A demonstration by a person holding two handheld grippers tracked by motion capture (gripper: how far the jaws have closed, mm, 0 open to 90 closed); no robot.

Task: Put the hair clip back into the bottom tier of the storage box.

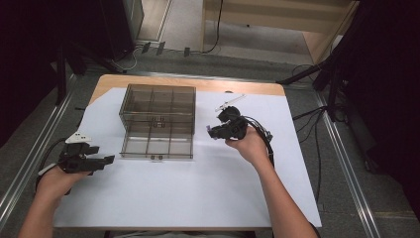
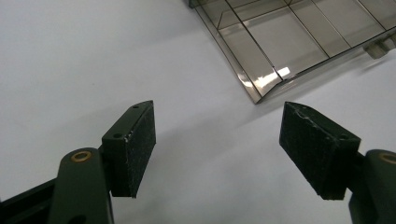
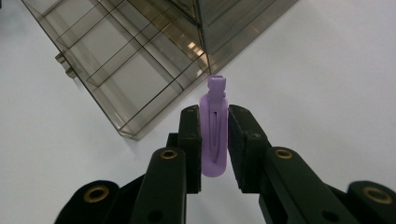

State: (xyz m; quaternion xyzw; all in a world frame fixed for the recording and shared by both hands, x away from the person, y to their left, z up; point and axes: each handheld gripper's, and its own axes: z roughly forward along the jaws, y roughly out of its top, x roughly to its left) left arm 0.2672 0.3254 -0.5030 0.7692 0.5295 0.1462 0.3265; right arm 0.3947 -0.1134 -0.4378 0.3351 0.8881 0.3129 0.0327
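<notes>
A smoky clear plastic organizer box [image 1: 157, 121] with divided compartments stands on the white sheet, its lower drawer [image 1: 157, 145] pulled out toward me. My right gripper [image 1: 212, 132] hovers just right of the box, shut on a purple hair clip [image 3: 214, 128] that stands upright between its pads. The clip's tip points toward the drawer's corner [image 3: 130, 133]. My left gripper [image 1: 101, 161] rests low at the left of the sheet, open, with nothing between its pads [image 2: 135, 149]. The drawer's near corner [image 2: 259, 93] lies ahead of it.
A white paper sheet [image 1: 198, 193] covers most of the wooden table [image 1: 198, 84]. A small white and black item [image 1: 229, 102] lies behind the right gripper. Cables trail off the right side, and dark stands flank the table.
</notes>
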